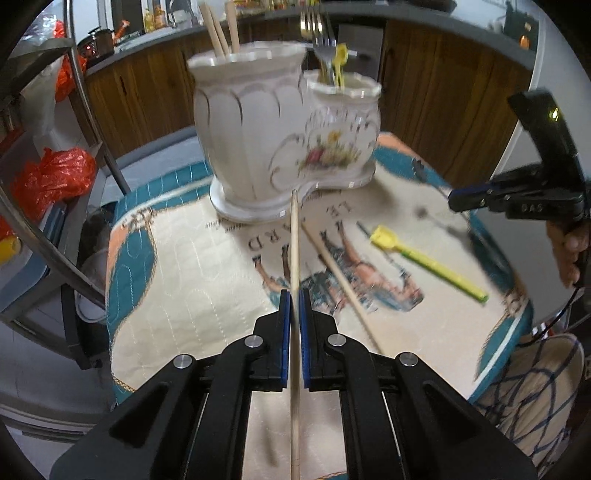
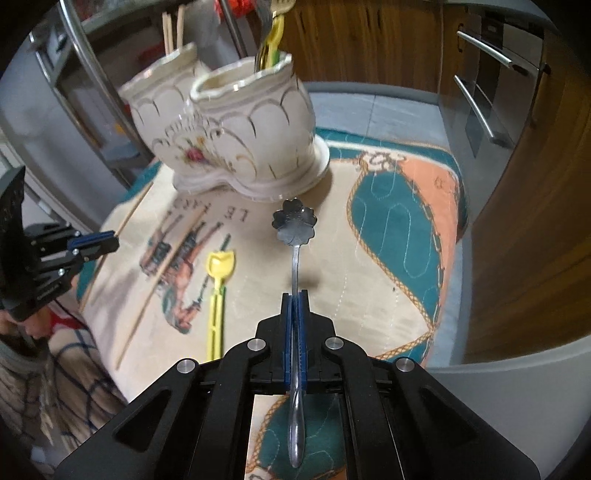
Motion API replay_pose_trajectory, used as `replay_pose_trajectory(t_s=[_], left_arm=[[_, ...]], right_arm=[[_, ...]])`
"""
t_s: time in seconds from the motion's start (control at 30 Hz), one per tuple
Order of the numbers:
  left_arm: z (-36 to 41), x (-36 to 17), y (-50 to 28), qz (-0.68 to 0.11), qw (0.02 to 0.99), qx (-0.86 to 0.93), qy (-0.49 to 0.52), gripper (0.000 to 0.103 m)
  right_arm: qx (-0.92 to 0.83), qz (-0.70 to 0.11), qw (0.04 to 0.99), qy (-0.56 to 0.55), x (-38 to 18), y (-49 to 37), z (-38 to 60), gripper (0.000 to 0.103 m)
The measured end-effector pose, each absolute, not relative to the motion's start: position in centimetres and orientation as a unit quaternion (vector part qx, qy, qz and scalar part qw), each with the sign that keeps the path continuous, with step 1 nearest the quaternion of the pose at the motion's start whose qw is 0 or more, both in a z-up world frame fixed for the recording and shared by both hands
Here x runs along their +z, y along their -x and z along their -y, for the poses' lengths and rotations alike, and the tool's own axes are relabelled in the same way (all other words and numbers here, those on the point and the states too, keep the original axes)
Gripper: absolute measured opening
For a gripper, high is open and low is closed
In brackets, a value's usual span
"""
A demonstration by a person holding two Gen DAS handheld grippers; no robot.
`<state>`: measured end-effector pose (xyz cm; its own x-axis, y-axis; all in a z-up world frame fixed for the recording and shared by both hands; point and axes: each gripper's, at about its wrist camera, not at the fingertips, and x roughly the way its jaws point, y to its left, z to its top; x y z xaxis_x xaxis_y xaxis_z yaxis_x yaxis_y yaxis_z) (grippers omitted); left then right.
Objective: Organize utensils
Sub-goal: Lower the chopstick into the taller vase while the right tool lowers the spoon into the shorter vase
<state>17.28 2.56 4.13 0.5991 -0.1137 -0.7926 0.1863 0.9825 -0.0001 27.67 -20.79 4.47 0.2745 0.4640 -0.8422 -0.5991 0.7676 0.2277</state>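
Note:
A white two-pot ceramic holder point(image 1: 280, 136) point(image 2: 236, 129) stands on the quilted mat. Its taller pot holds wooden chopsticks point(image 1: 221, 29); its lower pot holds forks and a yellow utensil point(image 1: 325, 48). My left gripper point(image 1: 294, 295) is shut on a wooden chopstick point(image 1: 294, 240) that points at the holder's base. My right gripper point(image 2: 295, 295) is shut on a metal spoon with a flower-shaped bowl point(image 2: 294, 221), held above the mat. A second chopstick point(image 1: 343, 288) point(image 2: 162, 280) and a yellow plastic spoon point(image 1: 428, 262) point(image 2: 218, 280) lie on the mat.
The mat point(image 1: 177, 280) covers a small table with edges close on all sides. A metal rack with orange bags point(image 1: 51, 177) stands at the left. Wooden cabinets point(image 2: 369, 40) and an oven with handles point(image 2: 484, 92) stand behind. The person's leg point(image 1: 532, 384) is at the table's near edge.

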Motion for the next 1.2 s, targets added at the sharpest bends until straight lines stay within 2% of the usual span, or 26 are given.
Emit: replay_pose_trajectory(t_s=[0.37, 0.73, 1.2], left_arm=[[-3.3, 8.5, -15.4, -0.328, 0.937, -0.119, 0.016, 0.004], [-4.1, 10.2, -17.0, -0.219, 0.965, -0.112, 0.087, 0.005], [-5.3, 13.8, -19.3, -0.084, 0.987, -0.092, 0.103, 0.005]], right_arm=[[0.362, -0.416, 0.834, 0.006, 7.5, -26.7, 22.6, 0.004], [0.377, -0.305, 0.874, -0.032, 11.2, -25.9, 21.8, 0.004], [0.399, -0.218, 0.888, -0.073, 13.6, -28.4, 18.6, 0.004]])
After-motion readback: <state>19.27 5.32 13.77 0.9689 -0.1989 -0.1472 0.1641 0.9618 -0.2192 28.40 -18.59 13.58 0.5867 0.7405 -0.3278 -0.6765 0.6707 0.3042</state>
